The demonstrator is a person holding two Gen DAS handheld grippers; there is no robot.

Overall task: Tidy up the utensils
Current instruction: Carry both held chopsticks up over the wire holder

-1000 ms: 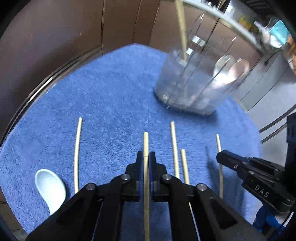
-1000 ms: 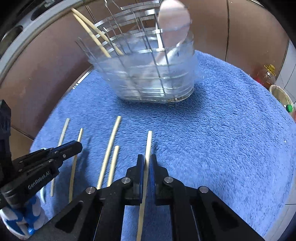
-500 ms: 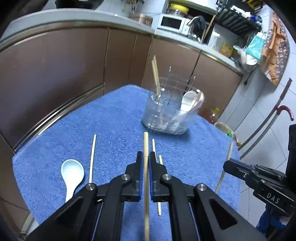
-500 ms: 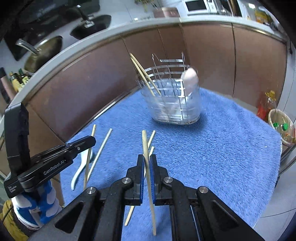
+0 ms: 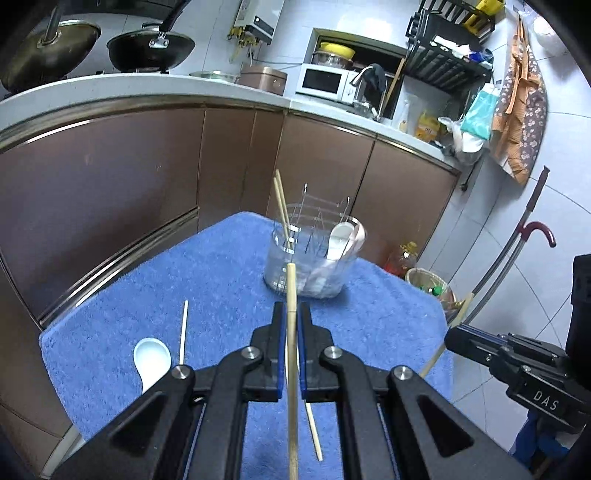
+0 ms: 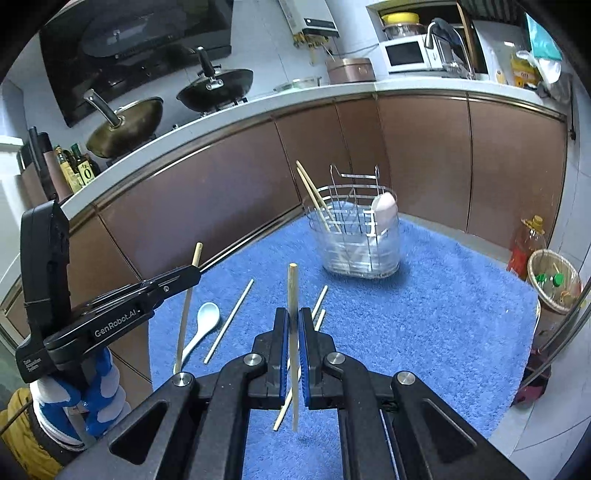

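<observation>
Each tool is clamped on one chopstick: left tool (image 5: 291, 328), right tool (image 6: 293, 332). The caddy (image 5: 312, 254) stands ahead at the surface's far end, nearer the left tool; both sticks point roughly toward it.

This is a home kitchen. A long counter (image 6: 258, 101) with brown cabinet doors (image 5: 147, 177) runs along tiled walls. Two woks (image 6: 125, 122) sit on a stove under a dark range hood (image 6: 140, 40), with oil bottles (image 6: 77, 168) beside them. Farther along stand a white microwave (image 5: 323, 81), a faucet (image 6: 439, 33) and a rice cooker (image 6: 349, 70). A dish rack (image 5: 450, 62) hangs above the counter's end, an apron (image 5: 521, 107) on the wall. A small waste basket (image 6: 554, 280) and a cooking-oil jug (image 6: 528, 243) stand on the tiled floor.
</observation>
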